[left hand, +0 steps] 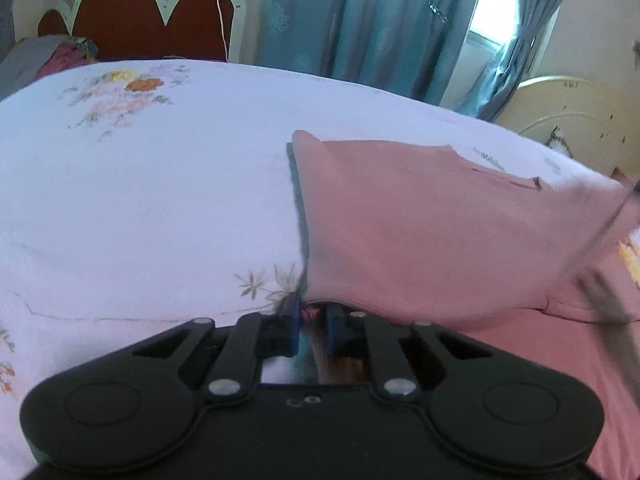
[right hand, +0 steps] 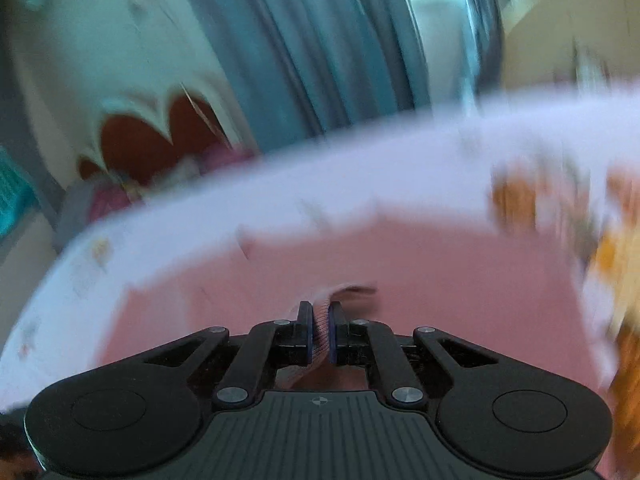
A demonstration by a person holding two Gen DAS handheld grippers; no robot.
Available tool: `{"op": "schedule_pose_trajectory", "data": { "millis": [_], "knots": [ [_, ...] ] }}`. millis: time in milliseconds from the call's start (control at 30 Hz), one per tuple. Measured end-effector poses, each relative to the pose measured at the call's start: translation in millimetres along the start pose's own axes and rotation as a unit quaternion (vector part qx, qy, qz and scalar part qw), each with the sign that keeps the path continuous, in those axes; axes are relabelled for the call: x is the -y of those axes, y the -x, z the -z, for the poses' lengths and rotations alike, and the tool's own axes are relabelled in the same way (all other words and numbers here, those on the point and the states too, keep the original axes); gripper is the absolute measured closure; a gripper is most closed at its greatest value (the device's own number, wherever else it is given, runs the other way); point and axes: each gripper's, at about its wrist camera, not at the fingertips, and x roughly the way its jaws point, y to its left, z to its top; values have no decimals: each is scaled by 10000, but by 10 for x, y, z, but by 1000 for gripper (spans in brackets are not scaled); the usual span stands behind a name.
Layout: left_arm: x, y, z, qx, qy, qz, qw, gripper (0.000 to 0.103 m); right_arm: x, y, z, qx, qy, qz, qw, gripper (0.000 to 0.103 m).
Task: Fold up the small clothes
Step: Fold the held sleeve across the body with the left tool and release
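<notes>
My left hand-held gripper (left hand: 311, 314) is clenched on the near left corner of the one pink garment (left hand: 420, 232), which spreads forward and to the right from its tips over the bed (left hand: 152, 184) with its floral sheet. My right hand-held gripper (right hand: 320, 332) is clenched on a ribbed edge of the same garment (right hand: 400, 272), the rest lying flat just ahead of it. That view is blurred. I count two grippers, one garment, one bed.
</notes>
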Motion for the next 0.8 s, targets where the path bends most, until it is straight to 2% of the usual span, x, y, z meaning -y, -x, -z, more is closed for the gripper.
{"op": "schedule_pose_trajectory", "data": {
  "millis": [33,67,100,133,200,233,333,433,500,533,567,600,633,700,767,800],
  "knots": [
    [-6,4,6,10,-26,27,10000,91,-76,156,-24,297,157,-2,9994,97],
    [-17,-1,9,23,-29,50,10000,91,-90,198,16,337,247,98,9991,97],
    [-37,-7,5,30,3,76,10000,91,-59,141,112,173,320,286,9989,97],
    [-53,-10,2,31,40,104,9999,91,35,-22,258,-246,270,478,9982,97],
    [-83,-19,-2,29,81,149,9999,91,267,-286,531,-918,-145,716,9931,96],
    [-97,-26,-7,16,72,166,9998,91,343,-336,645,-1042,-297,757,9912,96],
    [-109,-35,-15,-15,-18,222,9997,91,432,-366,852,-1153,-533,839,9883,97],
    [-115,-60,-34,-64,-116,268,9996,91,449,-349,876,-1156,-604,861,9877,96],
    [-109,-38,-61,-280,-324,410,9982,85,433,-335,844,-1242,-532,873,9870,96],
    [-112,-2,-65,-387,-435,457,9973,81,424,-320,788,-1250,-460,948,9865,86],
    [-121,72,-72,-464,-543,430,9965,74,410,-257,748,-1146,-344,1141,9862,55],
    [-129,179,-79,-345,-646,358,9967,76,420,-176,708,-926,-265,1121,9890,46],
    [-130,303,-109,-49,-742,384,9965,76,409,-136,659,-852,-267,1001,9910,46],
    [-100,370,-251,310,-678,562,9956,73,500,-223,568,-886,-438,1037,9897,50],
    [22,214,-424,367,-677,741,9943,66,577,-435,501,-1059,-659,1031,9868,80],
    [124,89,-498,387,-750,769,9935,63,592,-539,480,-1112,-691,991,9864,85]
  ]
}}
